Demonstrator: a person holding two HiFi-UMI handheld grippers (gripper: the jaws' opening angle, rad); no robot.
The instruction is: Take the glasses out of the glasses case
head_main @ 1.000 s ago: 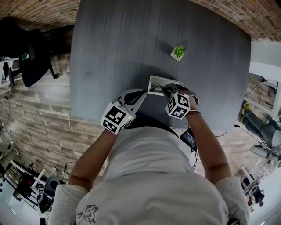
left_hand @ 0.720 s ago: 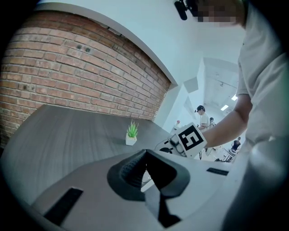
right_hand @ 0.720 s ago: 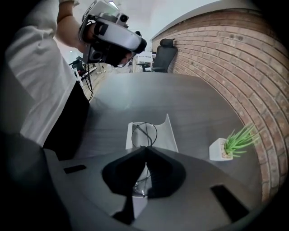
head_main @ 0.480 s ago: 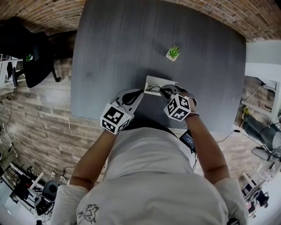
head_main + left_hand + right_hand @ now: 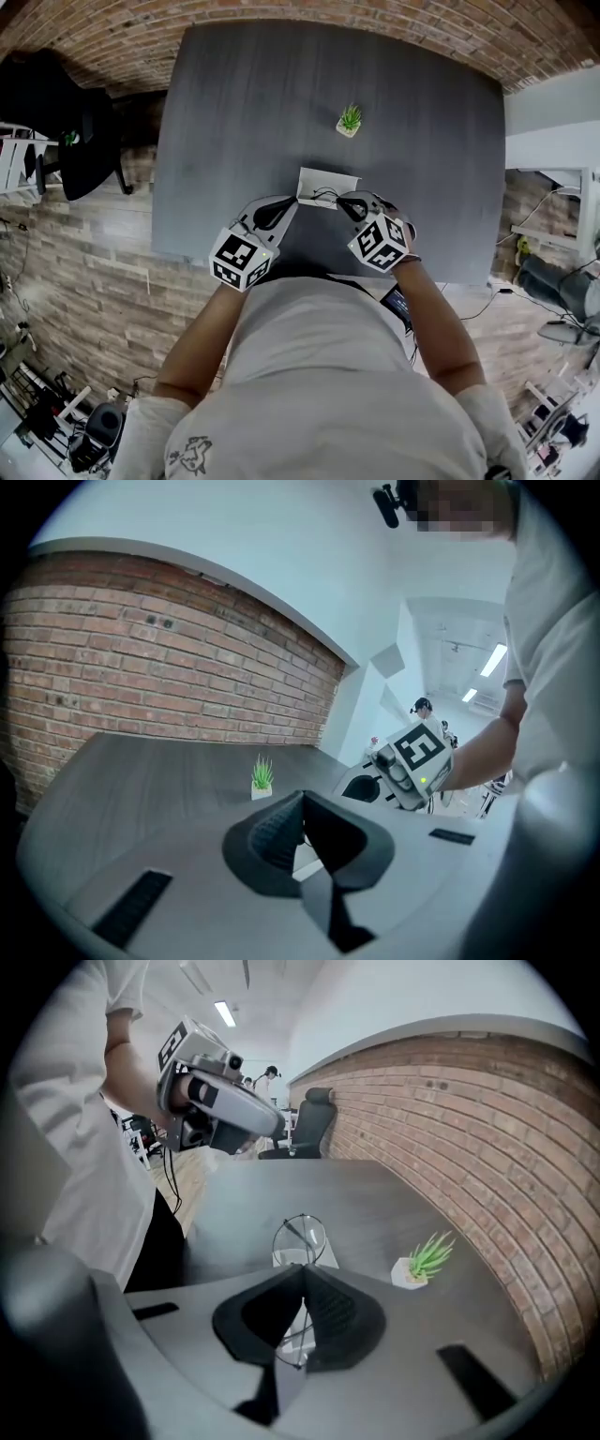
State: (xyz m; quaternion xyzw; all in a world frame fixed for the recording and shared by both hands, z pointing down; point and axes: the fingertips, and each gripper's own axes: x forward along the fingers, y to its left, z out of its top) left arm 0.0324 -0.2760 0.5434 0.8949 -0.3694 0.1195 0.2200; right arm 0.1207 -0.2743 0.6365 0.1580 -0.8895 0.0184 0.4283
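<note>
Both tools have risen: the right tool (image 5: 305, 1269) clamps the thin wire-rimmed glasses (image 5: 300, 1234), half hidden behind its jaws, above the white rectangular glasses case (image 5: 327, 185) mid-frame on the dark grey counter (image 5: 427, 122), while the left tool (image 5: 302, 795) is closed and empty.

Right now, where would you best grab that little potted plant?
Probably the white pot, not the leaves: come in low from the near side, jaws across its flat sides. It stands upright by itself, and the spiky leaves would just bend.
</note>
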